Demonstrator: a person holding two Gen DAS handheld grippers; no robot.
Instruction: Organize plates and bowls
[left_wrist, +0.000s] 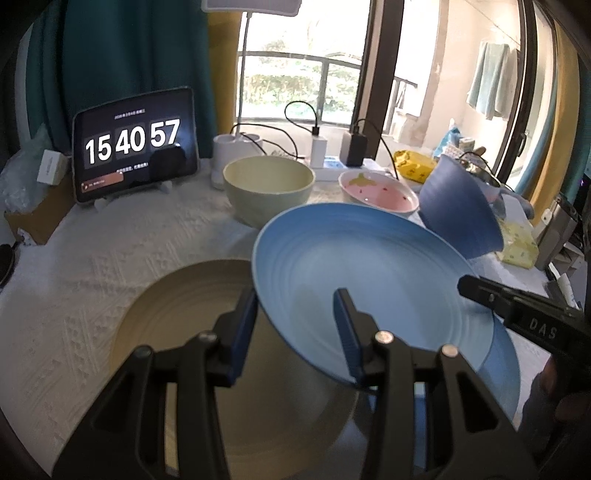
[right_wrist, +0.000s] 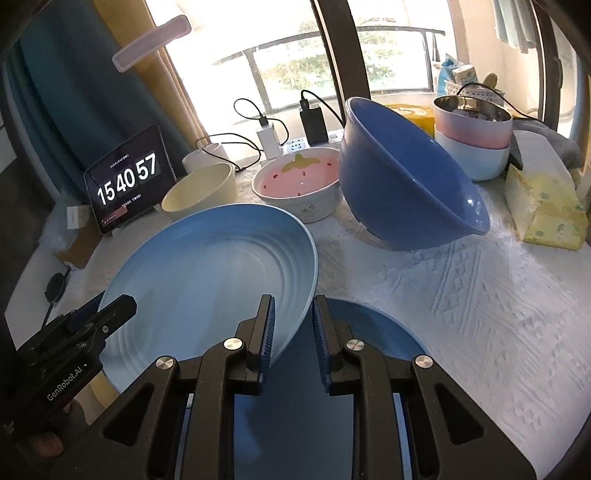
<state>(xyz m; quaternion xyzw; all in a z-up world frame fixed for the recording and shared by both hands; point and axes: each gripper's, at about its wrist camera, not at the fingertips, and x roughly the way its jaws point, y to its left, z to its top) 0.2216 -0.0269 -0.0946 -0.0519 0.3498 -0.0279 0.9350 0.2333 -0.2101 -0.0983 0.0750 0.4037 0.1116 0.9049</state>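
The light blue plate (right_wrist: 207, 266) looks like matte plastic with ringed ridges. The dark blue bowl (right_wrist: 406, 184) is glossier, catching highlights. The strawberry bowl (right_wrist: 299, 184) reads as glazed ceramic. The tablecloth (right_wrist: 480, 314) is white textured cloth with an embossed pattern. Gripper pads (right_wrist: 267, 332) look like ribbed blue rubber on matte black plastic, with shiny metal pins.

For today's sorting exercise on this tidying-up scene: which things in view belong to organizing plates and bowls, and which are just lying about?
Belong to the job:
light blue plate
beige plate
dark blue plate
dark blue bowl
cream bowl
strawberry bowl
stacked pink and white bowls

Lying about:
tablet clock
chargers
tissue pack
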